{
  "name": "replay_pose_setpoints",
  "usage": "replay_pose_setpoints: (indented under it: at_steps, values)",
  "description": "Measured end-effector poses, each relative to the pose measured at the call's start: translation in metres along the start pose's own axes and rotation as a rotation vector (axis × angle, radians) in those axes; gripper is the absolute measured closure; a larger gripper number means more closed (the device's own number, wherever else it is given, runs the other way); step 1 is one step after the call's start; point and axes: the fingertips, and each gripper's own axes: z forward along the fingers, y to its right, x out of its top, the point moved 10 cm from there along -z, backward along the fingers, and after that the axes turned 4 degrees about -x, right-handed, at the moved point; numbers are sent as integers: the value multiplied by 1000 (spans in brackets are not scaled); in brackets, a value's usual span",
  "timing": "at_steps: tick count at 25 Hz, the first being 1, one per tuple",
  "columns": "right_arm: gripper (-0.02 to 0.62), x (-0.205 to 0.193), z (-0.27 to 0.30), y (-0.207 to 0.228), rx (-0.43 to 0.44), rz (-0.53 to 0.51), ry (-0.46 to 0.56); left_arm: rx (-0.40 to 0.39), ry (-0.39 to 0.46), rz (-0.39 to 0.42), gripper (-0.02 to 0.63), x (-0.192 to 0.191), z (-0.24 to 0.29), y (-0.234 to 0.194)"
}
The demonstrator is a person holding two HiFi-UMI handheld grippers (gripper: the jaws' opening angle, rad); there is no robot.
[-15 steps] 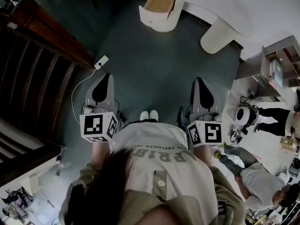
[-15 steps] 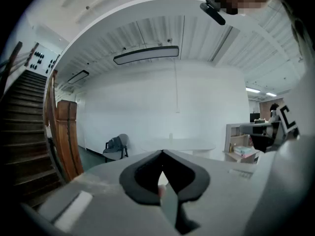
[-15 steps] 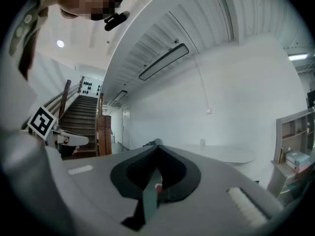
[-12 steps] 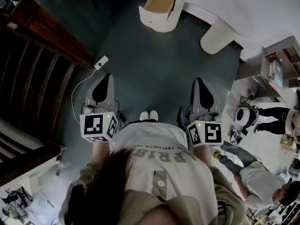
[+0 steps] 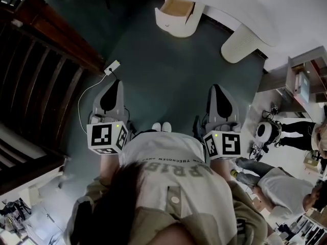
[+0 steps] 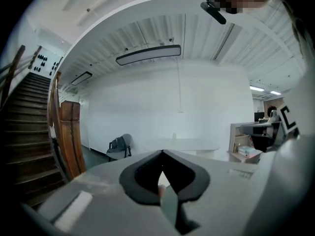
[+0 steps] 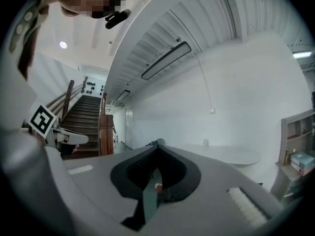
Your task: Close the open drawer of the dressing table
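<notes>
The white dressing table (image 5: 240, 6) curves across the top of the head view. Its open drawer (image 5: 175, 6) shows a wooden inside and juts from a rounded white pedestal (image 5: 176, 24). Both grippers are held low in front of the person, far from the drawer and pointing towards it over the dark green floor. My left gripper (image 5: 116, 82) is shut with nothing in it, its jaws meeting at a point in the left gripper view (image 6: 161, 153). My right gripper (image 5: 215, 87) is also shut and empty, as the right gripper view (image 7: 157, 146) shows.
A dark wooden staircase (image 5: 41, 70) fills the left side. A white plug with a cable (image 5: 111, 67) lies on the floor ahead of the left gripper. The table's second pedestal (image 5: 240, 44) stands at the right. A shelf (image 5: 301, 80) and people (image 5: 276, 182) are at the right.
Both grippers stay where they were, still shut. The head view has shifted slightly, and the seated person at the lower right has moved a little.
</notes>
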Motion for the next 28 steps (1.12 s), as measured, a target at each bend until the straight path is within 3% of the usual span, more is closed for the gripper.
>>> replay_pose_setpoints:
  at_steps: [7, 12, 15, 20, 23, 28]
  values:
    - [595, -4, 9, 3, 21, 5, 0, 23, 4, -11, 598, -6, 0, 0]
    - [590, -4, 12, 8, 11, 106, 49, 41, 24, -39, 598, -6, -3, -9]
    - [455, -6, 15, 8, 30, 120, 52, 46, 46, -65, 598, -5, -3, -18]
    - [362, -10, 27, 2, 8, 127, 50, 17, 54, -72, 470, -4, 7, -36]
    - [345, -13, 38, -5, -18, 126, 48, -11, 55, -60, 387, -4, 19, -49]
    - [342, -15, 63, -22, -75, 110, 47, -75, 40, -48, 373, -1, 43, -80]
